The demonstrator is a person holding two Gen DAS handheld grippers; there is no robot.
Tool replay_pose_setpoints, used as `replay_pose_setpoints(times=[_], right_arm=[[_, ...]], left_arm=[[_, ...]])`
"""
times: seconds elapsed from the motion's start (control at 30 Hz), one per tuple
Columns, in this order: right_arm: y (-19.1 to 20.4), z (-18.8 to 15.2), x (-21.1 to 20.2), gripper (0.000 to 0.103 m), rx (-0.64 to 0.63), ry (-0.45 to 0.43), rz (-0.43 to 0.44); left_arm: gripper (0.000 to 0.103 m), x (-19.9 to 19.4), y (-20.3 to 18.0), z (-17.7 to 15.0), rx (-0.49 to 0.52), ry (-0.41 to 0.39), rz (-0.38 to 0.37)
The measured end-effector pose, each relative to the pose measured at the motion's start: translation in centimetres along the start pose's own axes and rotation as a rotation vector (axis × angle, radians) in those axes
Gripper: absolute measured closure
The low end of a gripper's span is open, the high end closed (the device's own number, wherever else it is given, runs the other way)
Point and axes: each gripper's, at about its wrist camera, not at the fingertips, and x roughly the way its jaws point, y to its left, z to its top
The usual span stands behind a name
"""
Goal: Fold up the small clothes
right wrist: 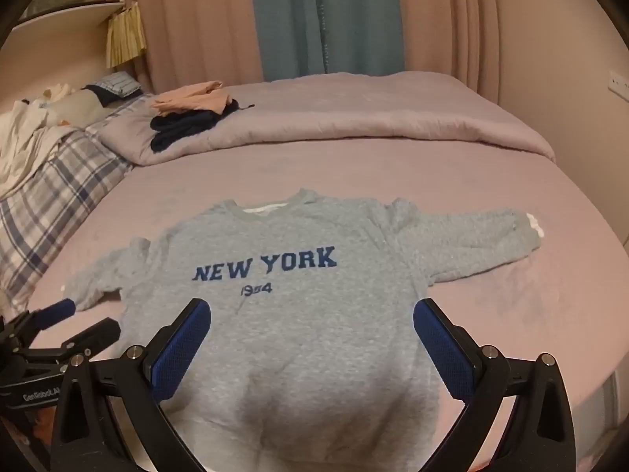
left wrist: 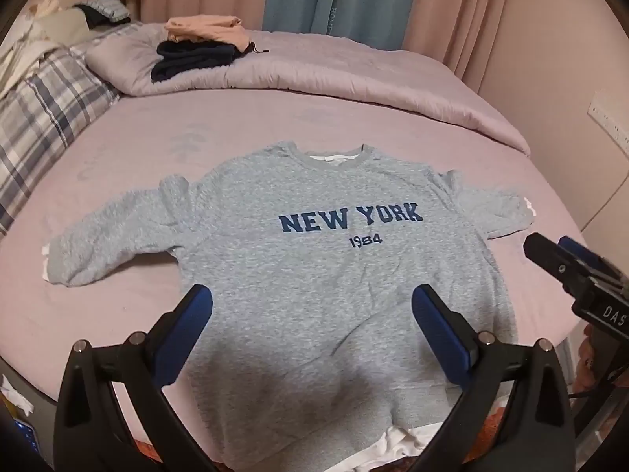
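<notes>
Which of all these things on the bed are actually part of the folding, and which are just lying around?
Part of the job:
- grey NEW YORK sweatshirt, spread flat
- left gripper, open
- right gripper, open

Just lying about:
- stack of folded clothes
- plaid pillow
- rolled-back lilac duvet
- curtains
</notes>
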Motion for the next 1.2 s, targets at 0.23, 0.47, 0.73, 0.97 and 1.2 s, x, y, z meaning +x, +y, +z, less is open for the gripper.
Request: replay_pose_setpoints(times=[0.23,0.47,0.73,0.97,1.2], right_arm=[[-0.3,-0.3,0.0,0.001,0.020,0.004,0.009],[-0.3,-0.5,0.1,0.001,0.017,-0.001,0.005],[-0.1,-0.6,0.0,0.001,0.021,-0.005,0.001],[-0.6,-0.6,-0.3,0.001,0.036,-0.016,-0.013],[-1.4,-0.8,-0.8,0.001,0.033,-0.014,-0.038]], left_arm=[[0.002,0.0,0.8,-0.1,-0.046,0.010,-0.029],[0.002,-0.4,1.2,-0.2,-0.048,0.003,-0.038],[0.002,-0.4,1.5,-0.2,-0.055,0.010,-0.046],[0.002,-0.5,1.5,-0.4,-0.051,0.011,-0.049],[0.002,-0.7,0.9,-0.7,-0.047,0.018,-0.056]])
